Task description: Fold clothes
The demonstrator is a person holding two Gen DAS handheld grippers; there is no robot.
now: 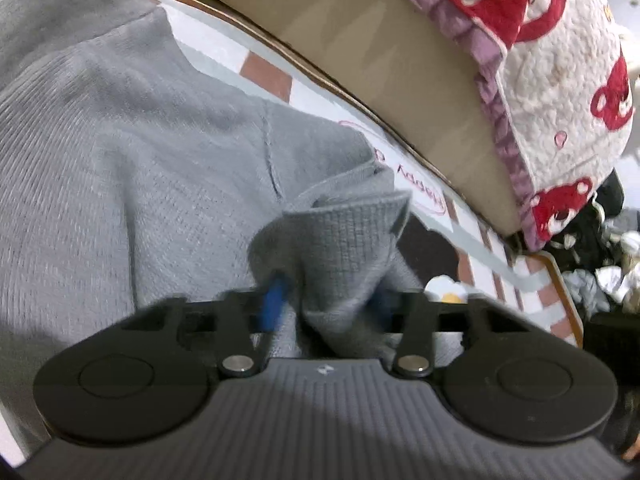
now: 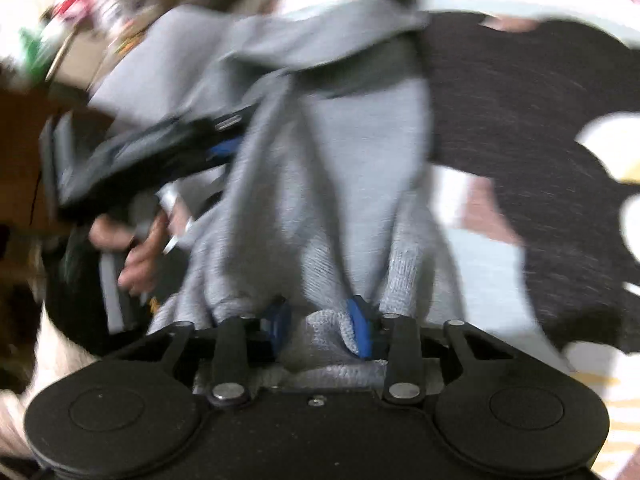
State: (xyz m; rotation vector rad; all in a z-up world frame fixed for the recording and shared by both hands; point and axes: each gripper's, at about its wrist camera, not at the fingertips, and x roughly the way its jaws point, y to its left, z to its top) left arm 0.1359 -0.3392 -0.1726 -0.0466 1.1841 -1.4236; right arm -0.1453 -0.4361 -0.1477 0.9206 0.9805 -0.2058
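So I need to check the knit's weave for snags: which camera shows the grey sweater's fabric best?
The left wrist view: the grey sweater is fairly sharp there, ribbing and a seam visible. The right wrist view shows it bunched and motion-blurred, weave legible only near the right gripper.

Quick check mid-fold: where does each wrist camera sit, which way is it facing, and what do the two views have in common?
Left wrist: sits behind the left tongs, looking down along them at the grey knit garment bunched between the blue pads, with a patterned cushion beyond.
Right wrist: sits behind the right tongs, facing down at the same grey knit; the left tongs and a hand show at left.
Shared: the grey garment, which each pair grips.
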